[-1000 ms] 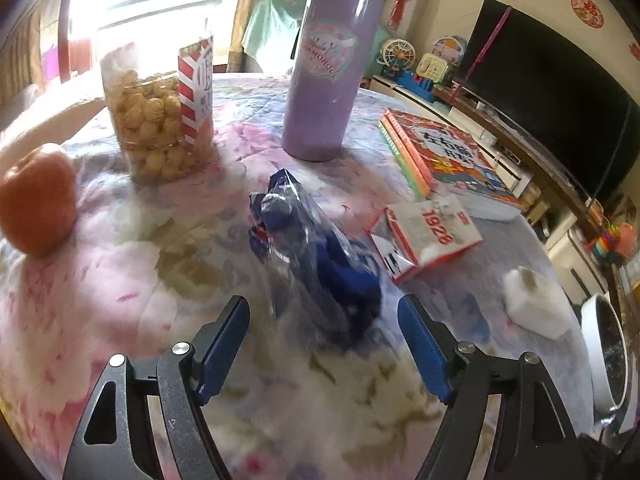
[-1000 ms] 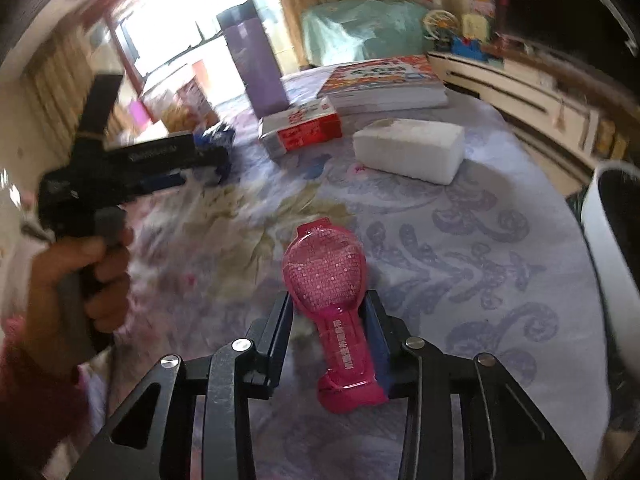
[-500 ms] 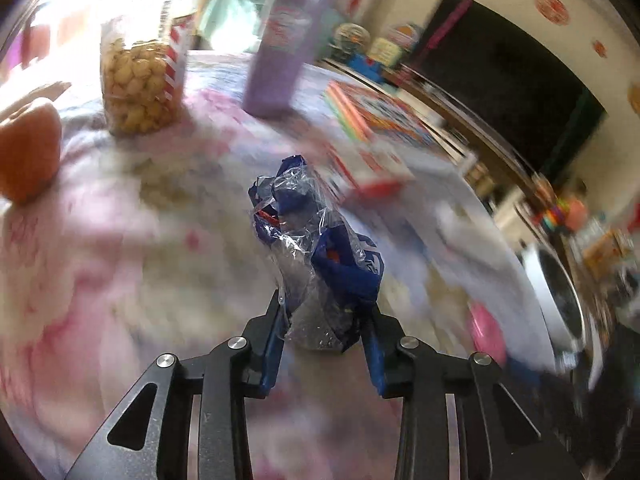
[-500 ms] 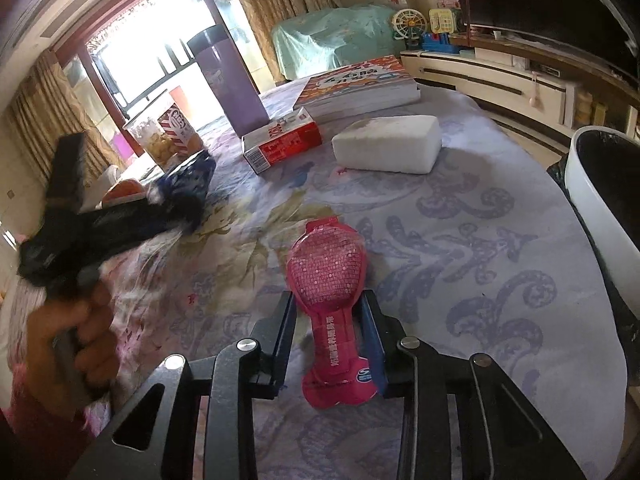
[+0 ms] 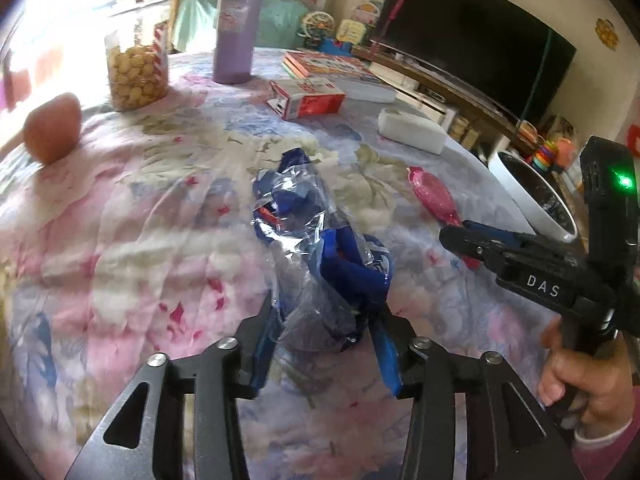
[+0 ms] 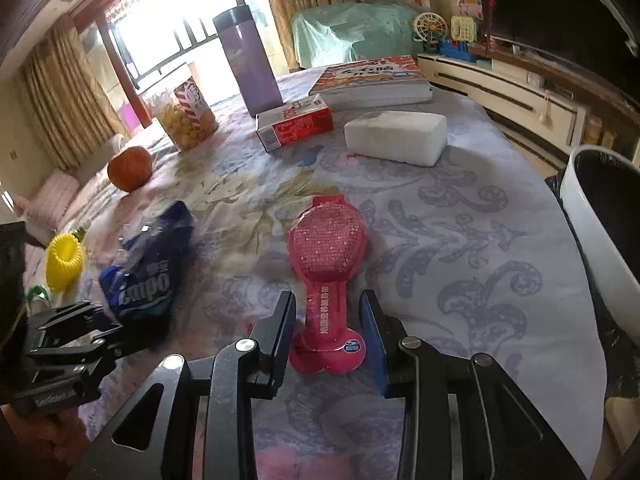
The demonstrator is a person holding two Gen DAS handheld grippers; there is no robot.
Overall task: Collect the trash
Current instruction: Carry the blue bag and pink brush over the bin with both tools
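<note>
A crumpled blue and clear plastic wrapper (image 5: 304, 216) (image 6: 152, 264) rests on the flowered tablecloth, its near end between my left gripper's (image 5: 324, 308) (image 6: 104, 324) pads. Both pads still touch it while the jaws are opening. A pink spoon-shaped packet (image 6: 328, 244) (image 5: 430, 196) lies flat on the cloth. My right gripper (image 6: 328, 300) (image 5: 452, 236) is shut on its narrow near end. A white bin with a black liner (image 6: 588, 216) (image 5: 516, 192) stands off the table's right edge.
Farther back on the table are an orange fruit (image 6: 130, 168), a snack jar (image 6: 184, 116), a purple bottle (image 6: 248, 64), a red and white box (image 6: 296, 126), a white block (image 6: 396, 136) and books (image 6: 372, 80). A yellow ring (image 6: 64, 256) sits left.
My left gripper closed on the blue wrapper and carried it toward the pink packet and the right gripper, and its jaws have since widened. The right gripper stayed put on the pink packet.
</note>
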